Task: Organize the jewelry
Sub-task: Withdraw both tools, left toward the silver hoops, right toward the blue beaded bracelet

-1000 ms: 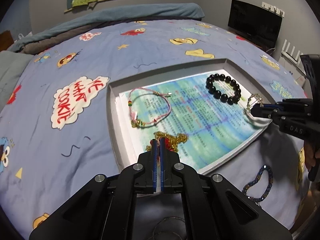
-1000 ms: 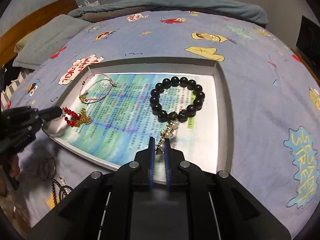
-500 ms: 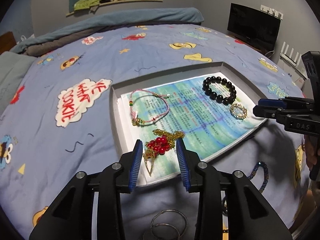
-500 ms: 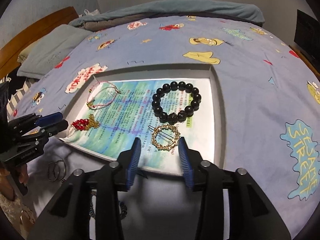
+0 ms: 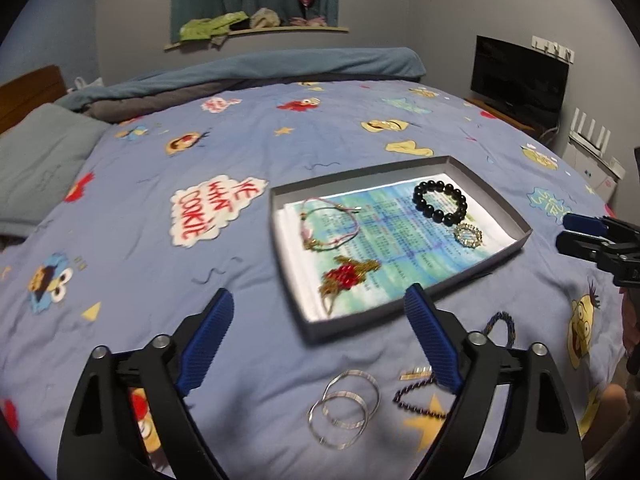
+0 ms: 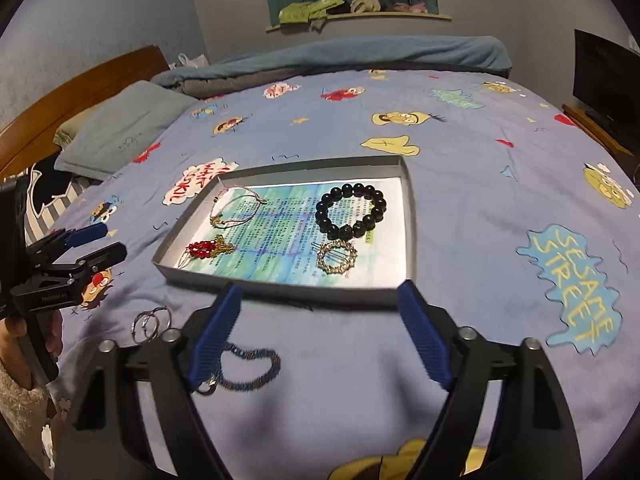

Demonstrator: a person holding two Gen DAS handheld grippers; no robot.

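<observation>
Both my left gripper (image 5: 316, 332) and right gripper (image 6: 320, 332) are opening wide, empty. Ahead of them the tray (image 6: 280, 286) holds four pieces spaced apart; silver rings (image 5: 344, 408) and a blue braided bracelet (image 6: 248, 368) wait just below the jaws.

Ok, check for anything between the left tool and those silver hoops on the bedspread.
Nothing visible. The silver hoops lie bare on the bedspread, just below and between the left tool's opening, empty jaws. The nearest neighbours, a dark beaded strand and a gold clip, sit to their right.
</observation>
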